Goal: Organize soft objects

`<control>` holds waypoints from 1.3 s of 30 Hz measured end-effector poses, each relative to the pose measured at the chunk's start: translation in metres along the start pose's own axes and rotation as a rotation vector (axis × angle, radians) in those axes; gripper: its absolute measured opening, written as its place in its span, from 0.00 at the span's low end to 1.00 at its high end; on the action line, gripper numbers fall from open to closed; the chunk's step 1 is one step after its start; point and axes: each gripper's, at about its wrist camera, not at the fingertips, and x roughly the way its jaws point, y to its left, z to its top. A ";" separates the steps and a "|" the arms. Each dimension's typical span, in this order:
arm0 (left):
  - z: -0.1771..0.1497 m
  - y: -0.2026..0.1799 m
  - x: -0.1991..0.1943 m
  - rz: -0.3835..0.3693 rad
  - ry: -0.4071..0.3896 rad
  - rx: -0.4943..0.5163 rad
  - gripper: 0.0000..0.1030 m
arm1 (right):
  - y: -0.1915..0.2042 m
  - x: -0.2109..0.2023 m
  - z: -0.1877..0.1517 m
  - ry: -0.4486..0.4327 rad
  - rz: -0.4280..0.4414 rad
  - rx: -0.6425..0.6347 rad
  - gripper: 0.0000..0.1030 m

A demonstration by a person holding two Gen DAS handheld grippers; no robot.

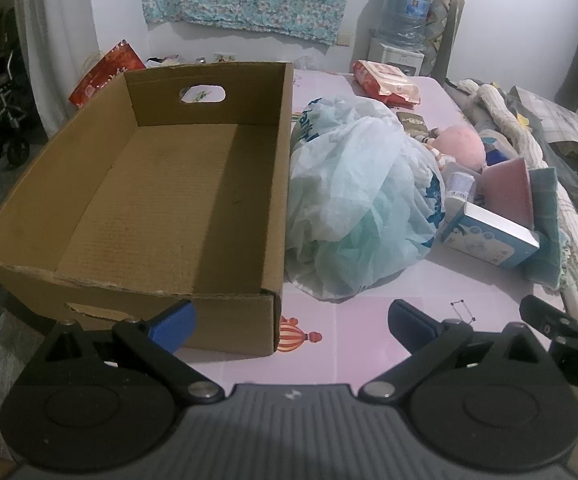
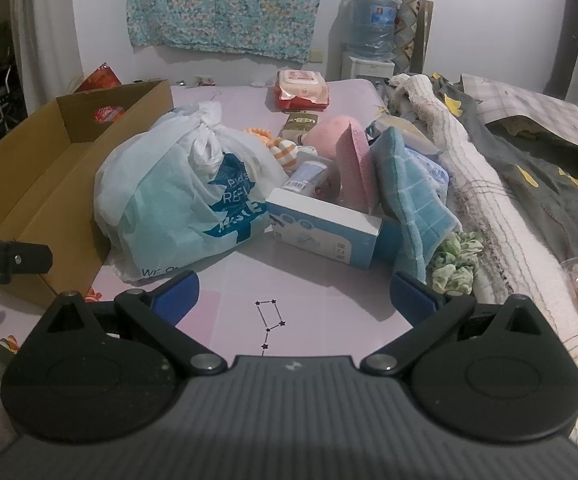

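Left gripper [image 1: 291, 322]: jaws spread wide, nothing between them. Blue fingertip pads [image 1: 173, 326] angled inward toward each other, black linkage arms splayed to either side of the grey ribbed body. Held level and low, pointing forward. Visible also at the left edge of the right wrist view as a black bar [image 2: 9, 260].

Right gripper [image 2: 293, 300]: jaws likewise fully apart, empty. Blue pads [image 2: 411, 298] clean, no contact with anything. Black pivot discs and linkages symmetrical about the body. Held low, aimed forward and slightly downward. One black finger intrudes at the right edge of the left wrist view [image 1: 561, 328], just beside the left gripper.
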 end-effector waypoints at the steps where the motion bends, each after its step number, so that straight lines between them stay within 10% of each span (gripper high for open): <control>1: 0.000 0.001 0.000 0.000 0.000 0.000 1.00 | 0.000 0.000 0.000 0.001 0.000 0.000 0.99; 20: 0.013 -0.030 -0.001 -0.015 -0.061 0.118 1.00 | -0.034 0.002 -0.011 -0.075 0.010 0.094 0.99; 28: 0.031 -0.079 -0.001 -0.131 -0.122 0.230 1.00 | -0.095 -0.010 -0.024 -0.294 -0.060 0.146 0.99; 39: 0.054 -0.131 0.028 -0.315 -0.166 0.258 0.86 | -0.139 0.049 -0.010 -0.323 0.053 0.241 0.96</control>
